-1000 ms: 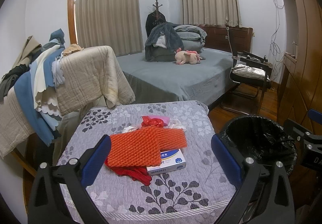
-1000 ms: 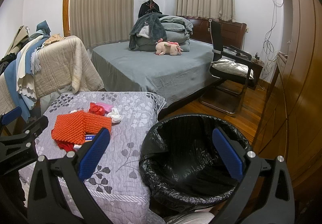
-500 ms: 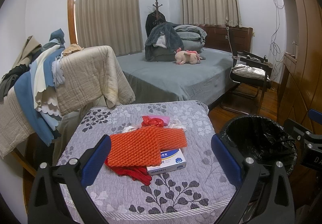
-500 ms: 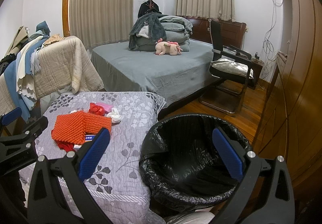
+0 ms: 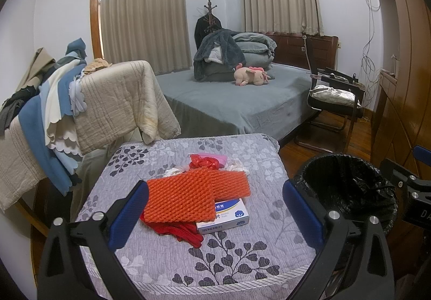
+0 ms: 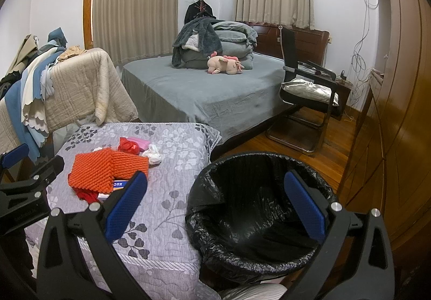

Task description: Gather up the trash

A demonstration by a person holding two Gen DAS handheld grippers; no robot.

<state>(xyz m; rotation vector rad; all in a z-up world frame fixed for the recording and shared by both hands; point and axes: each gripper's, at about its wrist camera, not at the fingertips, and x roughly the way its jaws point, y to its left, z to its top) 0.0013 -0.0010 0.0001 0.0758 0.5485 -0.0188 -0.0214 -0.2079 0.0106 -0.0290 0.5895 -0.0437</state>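
Both grippers spread wide above a table of trash, beside a lined bin.

The left gripper (image 5: 215, 215) hangs wide and empty at the frame's lower centre, over orange foam netting (image 5: 186, 197) that overlaps a white-and-blue box (image 5: 229, 215) and red scraps (image 5: 186, 232) on the floral table cover (image 5: 188, 262). The right gripper (image 6: 215, 208), equally wide and empty, frames the black-bagged trash bin (image 6: 258, 219) at lower right, just beside the table.
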